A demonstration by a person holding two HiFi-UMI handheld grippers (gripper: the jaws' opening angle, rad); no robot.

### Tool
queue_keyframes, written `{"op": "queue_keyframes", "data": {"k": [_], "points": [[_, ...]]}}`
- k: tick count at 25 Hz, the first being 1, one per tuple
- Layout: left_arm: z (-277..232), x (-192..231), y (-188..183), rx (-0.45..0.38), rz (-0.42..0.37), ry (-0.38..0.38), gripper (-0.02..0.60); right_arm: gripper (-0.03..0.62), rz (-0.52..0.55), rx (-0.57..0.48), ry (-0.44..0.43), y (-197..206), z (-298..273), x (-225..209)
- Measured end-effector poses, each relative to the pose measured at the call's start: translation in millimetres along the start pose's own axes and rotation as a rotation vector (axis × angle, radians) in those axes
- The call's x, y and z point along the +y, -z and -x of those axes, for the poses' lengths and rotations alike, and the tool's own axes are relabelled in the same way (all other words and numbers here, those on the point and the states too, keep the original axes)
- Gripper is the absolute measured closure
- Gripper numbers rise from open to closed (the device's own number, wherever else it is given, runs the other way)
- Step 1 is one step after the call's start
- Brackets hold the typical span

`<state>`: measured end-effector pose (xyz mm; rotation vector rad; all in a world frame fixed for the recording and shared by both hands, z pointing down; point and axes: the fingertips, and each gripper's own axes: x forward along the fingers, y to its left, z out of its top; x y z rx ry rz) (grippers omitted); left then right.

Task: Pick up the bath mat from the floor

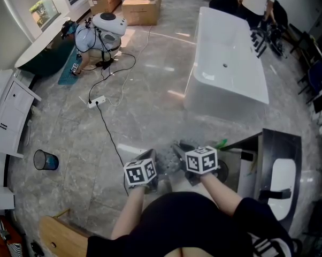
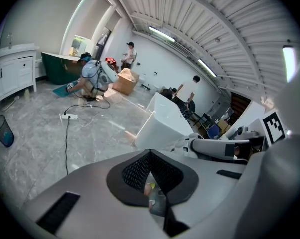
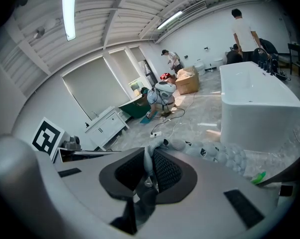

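The bath mat [image 3: 215,153] is grey with a pebbled surface. My right gripper [image 3: 151,156] is shut on one edge of it, and the rest trails off to the right in the right gripper view. In the head view the mat [image 1: 169,170] hangs bunched between the two grippers, off the floor. There my right gripper [image 1: 178,150] sits just right of my left gripper [image 1: 150,157]. In its own view my left gripper [image 2: 150,156] has its pads [image 2: 140,171] meeting, with no mat showing between them. A pebbled edge of the mat [image 2: 187,144] lies just beyond its tips.
A white bathtub [image 1: 230,63] stands ahead on the right. A power strip [image 1: 97,101] with a black cable runs across the marble floor toward my feet. A small bin [image 1: 45,160] and a white cabinet [image 1: 8,116] are at left. A person [image 1: 102,33] crouches far ahead. A dark vanity [image 1: 281,143] is at right.
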<state>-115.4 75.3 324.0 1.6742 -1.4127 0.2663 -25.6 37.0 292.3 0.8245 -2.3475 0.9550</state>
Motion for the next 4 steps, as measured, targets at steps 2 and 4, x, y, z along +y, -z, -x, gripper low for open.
{"op": "queue_keyframes", "data": {"k": [2,4], "points": [[-0.8,-0.7,-0.1,0.000,0.003,0.000,0.581,0.543,0.000,0.003,-0.001,1.2,-0.5,-1.4],[-2.0,-1.4,-1.5,-0.002,0.004,0.001,0.581,0.543,-0.003,0.003,-0.006,0.8,-0.9,-1.4]]}}
